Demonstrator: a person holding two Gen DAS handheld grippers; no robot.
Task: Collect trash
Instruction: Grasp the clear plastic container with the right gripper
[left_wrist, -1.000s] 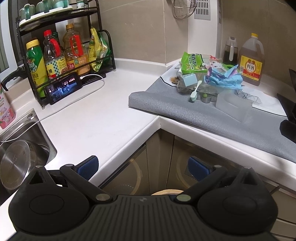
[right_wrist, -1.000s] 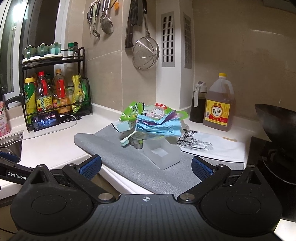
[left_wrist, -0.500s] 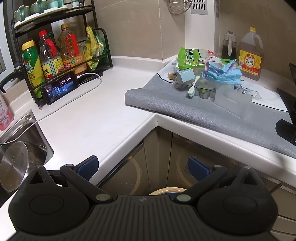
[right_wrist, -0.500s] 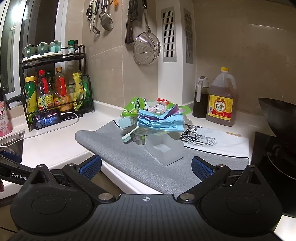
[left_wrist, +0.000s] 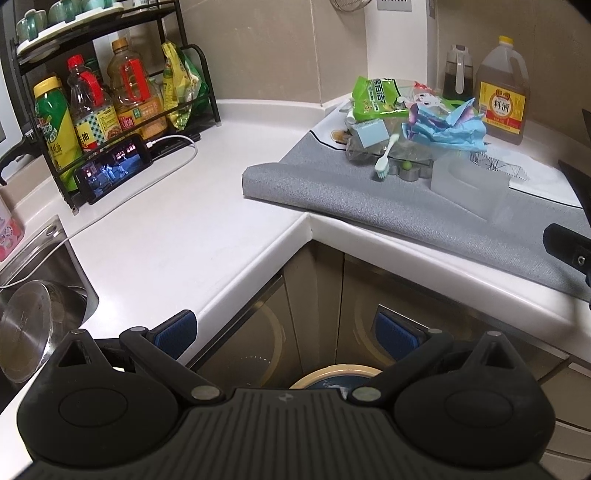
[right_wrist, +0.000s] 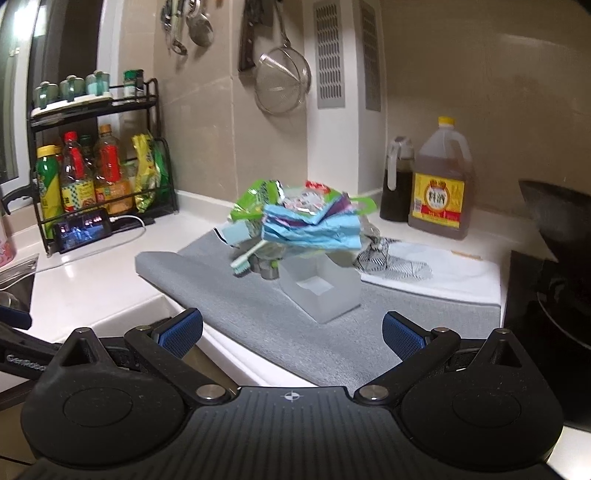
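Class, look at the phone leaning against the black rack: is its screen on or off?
On. The phone shows a lit, coloured picture, and a white cable runs from it.

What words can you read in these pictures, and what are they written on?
"料酒": yellow label of the big brown jug.
"GenRobo", cut off at the frame edge: the left gripper's body as seen in the right wrist view.
Green snack bag in the trash pile: large white characters, too distorted to read surely.
Rack bottles: labels carry print, too small to read.
Phone: a video playing, no legible text.
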